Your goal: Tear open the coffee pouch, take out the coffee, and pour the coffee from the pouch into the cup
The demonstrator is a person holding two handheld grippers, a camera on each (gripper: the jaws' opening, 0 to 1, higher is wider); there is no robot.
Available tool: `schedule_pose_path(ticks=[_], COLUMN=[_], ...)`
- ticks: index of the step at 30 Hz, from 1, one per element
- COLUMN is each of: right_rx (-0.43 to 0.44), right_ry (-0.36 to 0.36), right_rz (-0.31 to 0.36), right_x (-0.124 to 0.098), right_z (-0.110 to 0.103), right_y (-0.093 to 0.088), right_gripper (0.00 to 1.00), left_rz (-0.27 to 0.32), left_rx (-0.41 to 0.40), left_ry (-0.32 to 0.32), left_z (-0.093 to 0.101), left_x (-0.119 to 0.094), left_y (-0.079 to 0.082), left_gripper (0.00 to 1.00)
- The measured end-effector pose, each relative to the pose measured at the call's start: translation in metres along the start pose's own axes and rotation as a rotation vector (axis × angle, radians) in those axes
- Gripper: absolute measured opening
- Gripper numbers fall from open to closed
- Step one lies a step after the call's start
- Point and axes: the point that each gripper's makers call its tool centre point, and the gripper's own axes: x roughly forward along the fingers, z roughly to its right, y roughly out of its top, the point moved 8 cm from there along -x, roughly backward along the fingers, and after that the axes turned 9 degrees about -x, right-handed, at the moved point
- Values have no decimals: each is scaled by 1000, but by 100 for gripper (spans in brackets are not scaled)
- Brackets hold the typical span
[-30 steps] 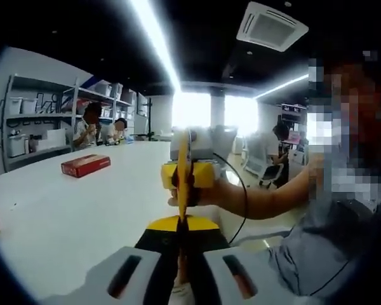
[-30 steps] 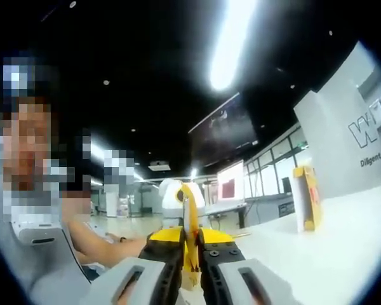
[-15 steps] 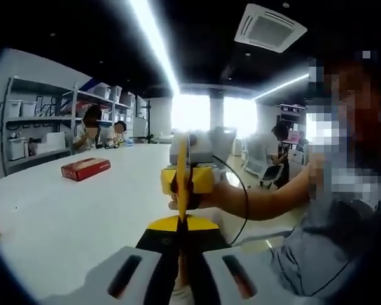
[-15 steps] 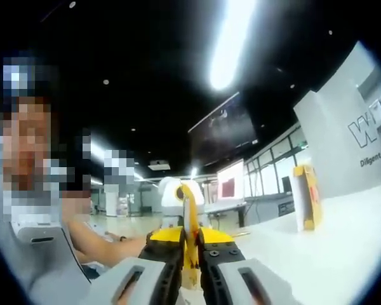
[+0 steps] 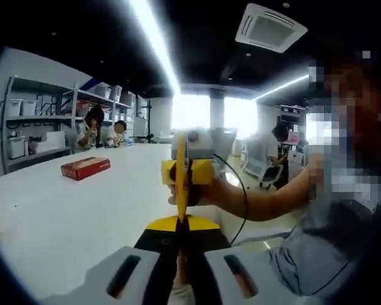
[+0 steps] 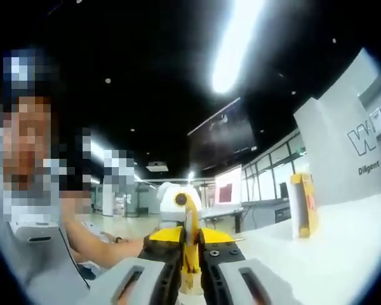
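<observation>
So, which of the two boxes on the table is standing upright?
The yellow box, in the right gripper view: it stands on end on the white table. The red box, in the left gripper view, lies flat.

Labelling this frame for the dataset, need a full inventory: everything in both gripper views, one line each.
coffee pouch: 1, yellow, seen edge-on, pinched between both grippers above the table edge
table: 1, white, wide, below the grippers
red box: 1, red, flat on the table, far left in the left gripper view
yellow box: 1, yellow and white, standing upright on the table, right side of the right gripper view
shelving: 1 unit, grey with white bins, against the wall behind the table
seated people: 2 at the far end of the table, another at a desk far right
left gripper: 1, grey and yellow, shut on the pouch
right gripper: 1, grey and yellow, shut on the pouch
</observation>
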Motion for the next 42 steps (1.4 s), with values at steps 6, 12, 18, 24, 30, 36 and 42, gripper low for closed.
schedule_pose_path(ticks=[6,12,18,24,30,36,42], right_rx=[-3,-8,-25,-36,-33,-32,-37], right_ry=[2,9,7,-3,-11,-5,-2], right_rz=[0,-5,-23,-6,7,-6,-17], right_x=[1,2,1,-1,-3,-2,-1], right_z=[-1,-2,-2,0,2,1,1], right_y=[1,0,2,8,10,7,6], right_gripper=[10,10,11,10,9,9,10], left_rz=[15,10,8,0,28,30,20], left_rx=[0,28,58,53,36,40,43], left_ry=[-6,0,6,10,15,12,16], left_z=[2,3,2,0,-1,0,0], left_x=[1,1,1,0,0,2,2], left_y=[3,4,3,2,7,7,6], left_gripper=[8,4,3,3,9,9,3])
